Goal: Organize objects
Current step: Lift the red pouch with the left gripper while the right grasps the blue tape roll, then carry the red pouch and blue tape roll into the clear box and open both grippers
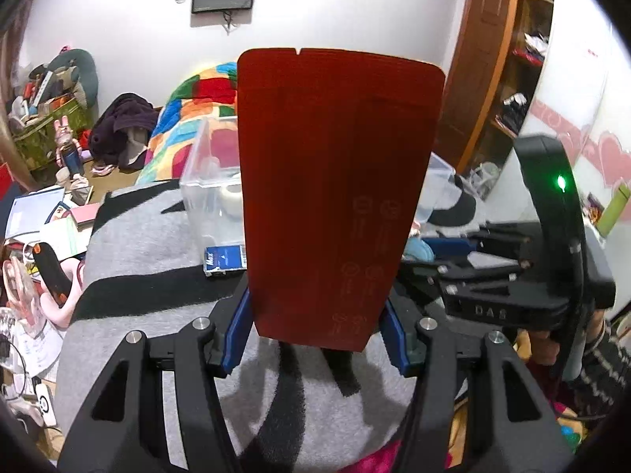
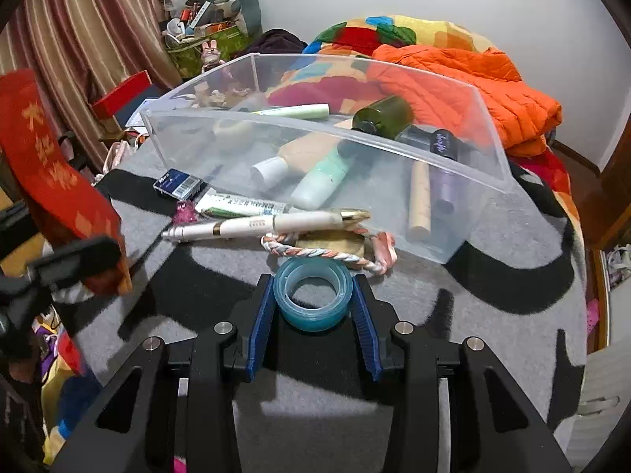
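Observation:
My left gripper is shut on a red envelope, held upright above the grey and black mat; it also shows at the left of the right wrist view. My right gripper is shut on a blue tape roll just above the mat. A clear plastic bin stands ahead, holding tubes and bottles. In front of it lie a white pen, a braided cord, a blue card box and a small packet.
A colourful quilt and an orange jacket lie behind the bin. Cluttered boxes and a green bag stand at the far left by the curtain. The right gripper body shows in the left wrist view.

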`<state>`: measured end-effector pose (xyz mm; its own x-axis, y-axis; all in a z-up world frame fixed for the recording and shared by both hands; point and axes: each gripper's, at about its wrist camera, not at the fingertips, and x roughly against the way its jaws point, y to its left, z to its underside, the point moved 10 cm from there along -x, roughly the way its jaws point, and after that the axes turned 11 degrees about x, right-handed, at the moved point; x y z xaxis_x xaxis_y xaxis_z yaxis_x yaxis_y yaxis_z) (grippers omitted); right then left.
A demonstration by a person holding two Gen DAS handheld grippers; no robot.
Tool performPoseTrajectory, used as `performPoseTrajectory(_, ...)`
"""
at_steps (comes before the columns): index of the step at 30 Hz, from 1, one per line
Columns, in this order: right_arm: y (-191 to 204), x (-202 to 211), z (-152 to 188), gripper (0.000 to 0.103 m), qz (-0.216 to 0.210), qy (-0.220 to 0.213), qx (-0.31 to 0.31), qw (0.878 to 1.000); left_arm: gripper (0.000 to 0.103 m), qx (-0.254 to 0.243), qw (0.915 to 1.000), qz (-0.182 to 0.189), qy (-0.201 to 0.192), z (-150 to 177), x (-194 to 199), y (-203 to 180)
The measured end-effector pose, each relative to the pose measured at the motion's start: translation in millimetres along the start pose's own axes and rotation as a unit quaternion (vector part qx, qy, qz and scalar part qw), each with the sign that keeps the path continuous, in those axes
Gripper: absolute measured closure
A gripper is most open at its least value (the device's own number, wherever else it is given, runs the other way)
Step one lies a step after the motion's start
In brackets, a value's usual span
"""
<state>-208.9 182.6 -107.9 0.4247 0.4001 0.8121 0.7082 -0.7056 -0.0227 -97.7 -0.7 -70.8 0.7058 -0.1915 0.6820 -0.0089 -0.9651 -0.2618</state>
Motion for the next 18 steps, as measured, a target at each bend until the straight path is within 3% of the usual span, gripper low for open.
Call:
performPoseTrajectory(9, 2.4, 34.9, 8.5, 0.067, -0.003, -0.020, 0.001, 1.000, 0.046, 0.019, 0.9990, -0.021, -0.035, -26.3, 14.6, -1.2)
performPoseTrajectory(18, -20.0, 76.0, -43.0, 0.067, 0.018, -0.097, -0.025, 0.995, 0.046, 0.041, 0.9961, -0.032, -0.071, -78.1, 15.1, 4.6)
